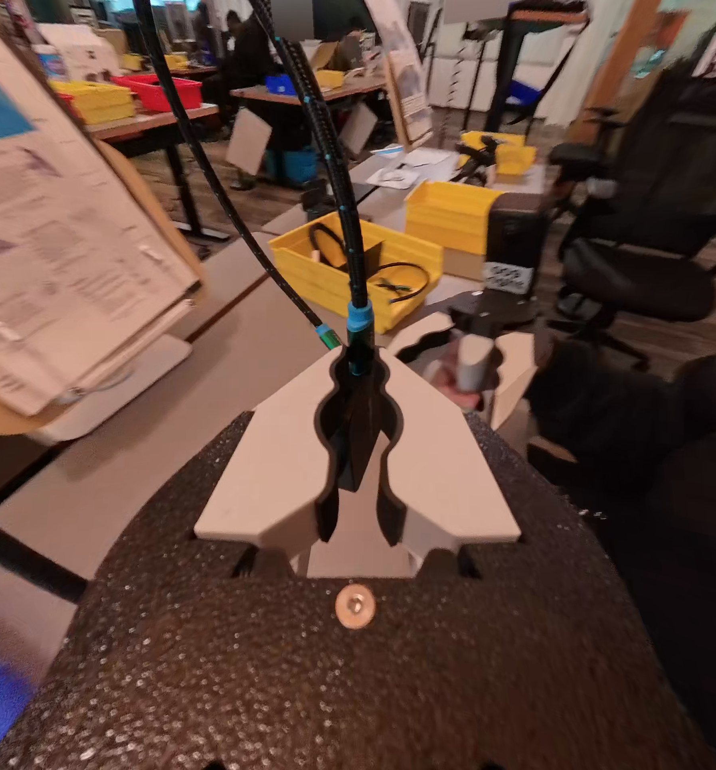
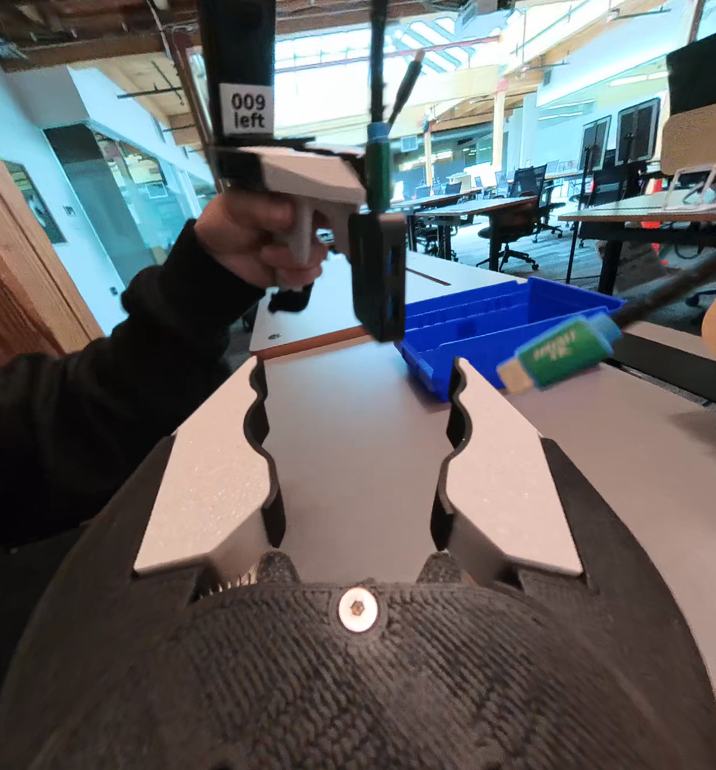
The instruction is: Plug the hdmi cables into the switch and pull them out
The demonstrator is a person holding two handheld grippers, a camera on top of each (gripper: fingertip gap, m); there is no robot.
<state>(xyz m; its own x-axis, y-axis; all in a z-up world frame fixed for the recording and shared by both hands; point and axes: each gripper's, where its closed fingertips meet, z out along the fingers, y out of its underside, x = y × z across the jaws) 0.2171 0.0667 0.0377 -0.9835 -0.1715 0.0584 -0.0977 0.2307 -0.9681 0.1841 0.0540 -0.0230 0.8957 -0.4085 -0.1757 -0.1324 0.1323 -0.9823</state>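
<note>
Right wrist view shows my right gripper (image 2: 358, 416) spread wide over the table (image 2: 348, 479), a loose plug (image 2: 556, 360) at two o'clock, while my left gripper (image 1: 358, 375) clamps the switch (image 2: 379, 275), one cable (image 2: 378, 175) plugged in.

The switch (image 2: 379, 277) is a black box, held up off the table at the centre of the right wrist view, standing on end with ports down its narrow side. One HDMI cable's green plug (image 2: 378, 175) with a blue collar sits in its top end — its braided black cord (image 1: 327, 137) rises out of the frame's top. A second plug (image 2: 556, 358), green with a bare metal tip, hangs free at the right, tilted down-left. In the left wrist view a further green plug (image 1: 326, 336) shows just left of centre.
</note>
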